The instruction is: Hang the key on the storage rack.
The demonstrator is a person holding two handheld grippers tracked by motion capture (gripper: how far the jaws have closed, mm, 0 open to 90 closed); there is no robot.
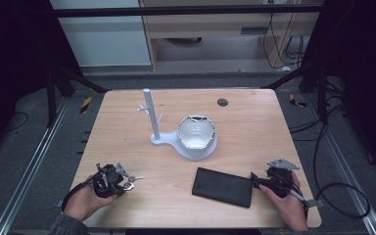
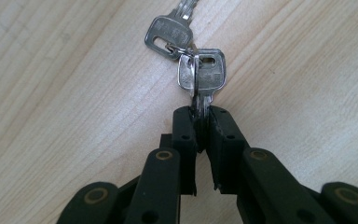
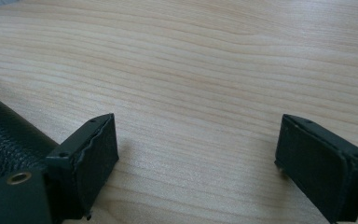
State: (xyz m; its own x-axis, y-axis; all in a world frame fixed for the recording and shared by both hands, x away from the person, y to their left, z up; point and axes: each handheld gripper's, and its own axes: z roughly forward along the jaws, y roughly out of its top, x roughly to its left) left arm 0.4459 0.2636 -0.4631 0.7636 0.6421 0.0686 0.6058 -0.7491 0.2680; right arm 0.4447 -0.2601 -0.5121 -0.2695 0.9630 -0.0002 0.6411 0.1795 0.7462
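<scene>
Metal keys [image 2: 200, 74]: light, stiff, slick. Left hand-held gripper [image 2: 201, 122] was clamped on one key's blade near the bench's [image 1: 127, 147] front-left; rest dangled loose. Right hand-held gripper [image 3: 196, 154] sat open, empty.

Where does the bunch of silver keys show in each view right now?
High view: bunch of silver keys at lower left, at the left gripper.
Left gripper view: top centre, one key blade clamped between the jaws.
Right gripper view: not in it.
Shared landmark: the light wooden table.
</scene>
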